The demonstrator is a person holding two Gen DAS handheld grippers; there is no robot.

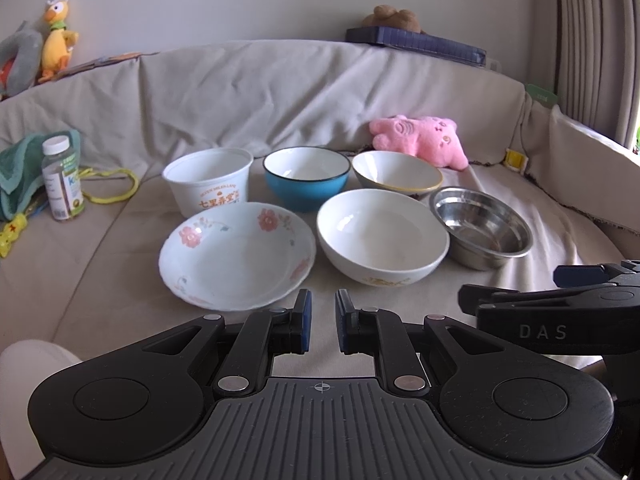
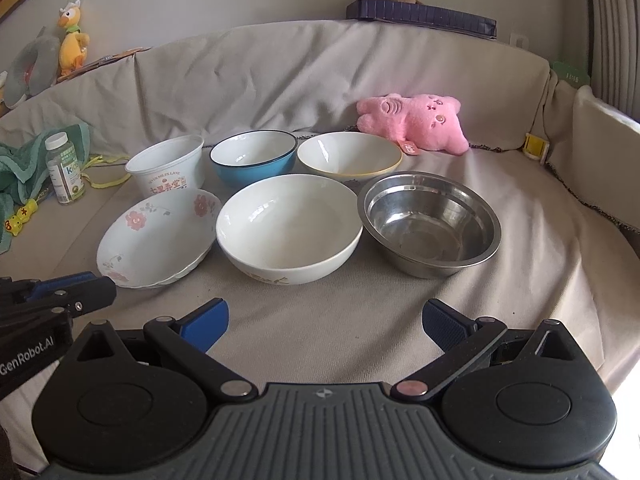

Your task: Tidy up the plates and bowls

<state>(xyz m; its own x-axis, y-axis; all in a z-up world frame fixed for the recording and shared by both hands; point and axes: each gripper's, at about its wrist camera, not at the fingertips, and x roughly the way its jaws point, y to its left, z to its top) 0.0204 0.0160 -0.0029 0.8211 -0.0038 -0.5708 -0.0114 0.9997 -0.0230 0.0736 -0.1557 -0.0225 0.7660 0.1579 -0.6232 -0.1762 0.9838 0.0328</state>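
I am holding my left gripper [image 1: 323,322] with jaws clenched on nothing and my right gripper [image 2: 325,324] with jaws released wide, both low in frame before the dishes on the beige covered sofa [image 2: 460,312]. Any bowl could be tipping on the soft cloth if I am nudging a rim.

I am counting six:
- one flowered white plate [image 2: 158,236], centre left
- one plain white bowl [image 2: 288,228], centre
- one steel bowl [image 2: 430,222]
- one blue bowl [image 2: 253,160]
- one yellow-rimmed bowl [image 2: 349,156]
- one white plastic tub [image 2: 168,168]

Green towel [image 1: 16,176] cut by left edge — bottle [image 1: 62,178] label unreadable.
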